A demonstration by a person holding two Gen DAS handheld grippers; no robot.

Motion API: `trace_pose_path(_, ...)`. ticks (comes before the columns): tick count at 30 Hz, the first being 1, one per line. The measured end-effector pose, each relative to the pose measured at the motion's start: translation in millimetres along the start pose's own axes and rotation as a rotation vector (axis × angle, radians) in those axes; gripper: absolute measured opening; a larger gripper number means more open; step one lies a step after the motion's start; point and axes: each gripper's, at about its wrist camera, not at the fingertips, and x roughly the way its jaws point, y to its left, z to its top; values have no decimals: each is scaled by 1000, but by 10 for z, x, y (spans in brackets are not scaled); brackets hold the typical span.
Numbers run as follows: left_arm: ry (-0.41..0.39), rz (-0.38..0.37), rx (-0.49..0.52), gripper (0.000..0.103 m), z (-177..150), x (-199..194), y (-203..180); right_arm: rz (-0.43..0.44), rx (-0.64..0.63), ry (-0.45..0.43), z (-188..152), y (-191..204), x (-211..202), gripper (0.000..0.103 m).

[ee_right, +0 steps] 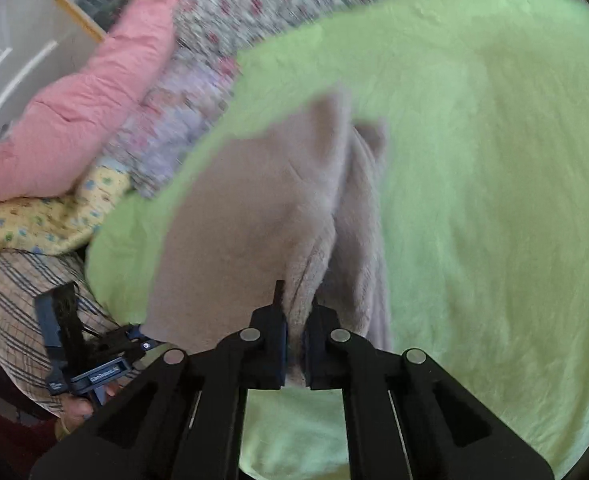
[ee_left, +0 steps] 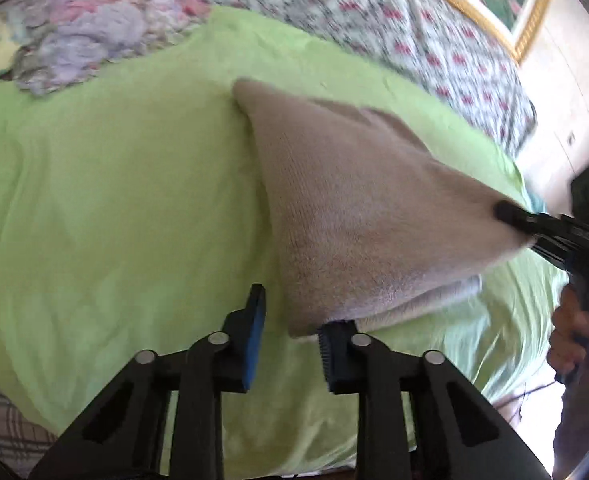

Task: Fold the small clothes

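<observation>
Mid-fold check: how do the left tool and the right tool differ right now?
The right tool is shut on the beige knit garment, lifting that edge; the left tool stands open, its fingers only at the garment's near corner. The right tool's fabric is bunched; by the left tool it lies flat. Both work over the green sheet.

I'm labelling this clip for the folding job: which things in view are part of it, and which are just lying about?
Part of the job:
beige knit garment
right claw, shut on it
left claw, open at its near corner
green sheet underneath

Lying about:
pink quilt
floral bedspread
yellow printed cloth
framed picture
</observation>
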Motion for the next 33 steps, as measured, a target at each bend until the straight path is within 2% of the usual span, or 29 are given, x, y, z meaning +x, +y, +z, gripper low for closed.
trace_pose_path(3,42,-2,-59,14,-86,123,44,-40,-89,-27,34,116,-119,6)
trace_pose_path(5,82,18,-67,13,-178,241,53,-90,-90,9,-64,8,-19,6)
trace_pose_path(8,81,16,-57,13,-200,249,40,-162,-56,69,-290,-276,189,6)
trace_pose_path(9,85,16,-51,13,-203,257,29,-170,-33,82,-374,-388,245,6)
trace_pose_path(12,96,11,-42,13,-214,288,25,-134,46,51,-466,-609,266,5)
trace_pose_path(18,132,-18,-15,17,-175,286,15,-180,46,43,-442,-536,261,7)
trace_pose_path(19,140,-25,-3,17,-163,265,13,-173,68,42,-444,-562,227,12)
trace_pose_path(20,146,-37,6,18,-162,215,23,-176,88,51,-446,-582,195,24)
trace_pose_path(22,149,-60,14,18,-178,110,48,-186,127,58,-469,-606,136,37)
trace_pose_path(27,77,-123,67,18,55,-240,11,-172,161,14,-325,-547,-105,37)
trace_pose_path(30,17,-180,101,20,339,-354,-100,-167,145,-34,-23,-452,-147,39)
trace_pose_path(33,-32,-187,142,29,639,-308,-229,-151,128,-53,284,-392,-48,39)
